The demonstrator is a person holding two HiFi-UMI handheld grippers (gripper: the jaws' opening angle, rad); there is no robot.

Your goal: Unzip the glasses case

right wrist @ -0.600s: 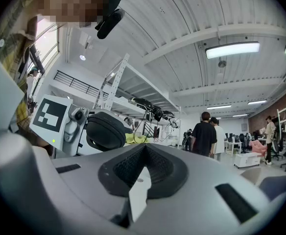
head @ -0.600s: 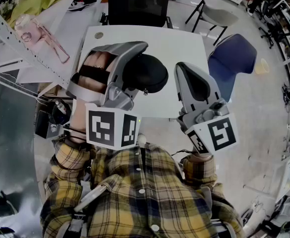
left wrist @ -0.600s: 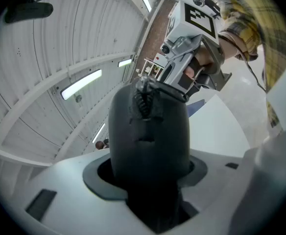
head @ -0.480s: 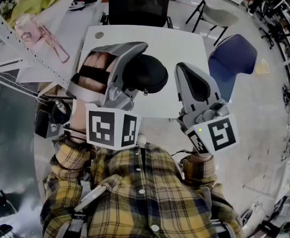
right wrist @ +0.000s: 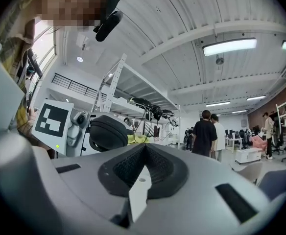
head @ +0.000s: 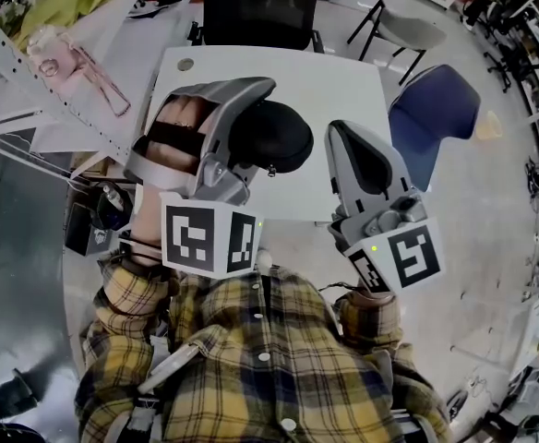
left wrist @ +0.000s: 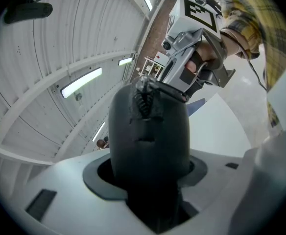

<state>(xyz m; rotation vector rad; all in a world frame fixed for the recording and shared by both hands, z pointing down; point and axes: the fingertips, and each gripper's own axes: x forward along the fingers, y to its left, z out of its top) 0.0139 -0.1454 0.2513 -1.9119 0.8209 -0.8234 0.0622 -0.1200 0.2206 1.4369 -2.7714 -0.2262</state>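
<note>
Glasses case (head: 274,137), zip (left wrist: 144,98) seemingly closed, clamped in the left gripper (head: 242,123) above the table (head: 329,67); right gripper (right wrist: 143,155) at its 3 o'clock, jaws together and empty, unzipping apparently not yet begun

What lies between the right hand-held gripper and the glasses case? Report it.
Nothing stands there. In the head view, the gap between the right hand-held gripper and the glasses case shows only the white table beneath.
</note>
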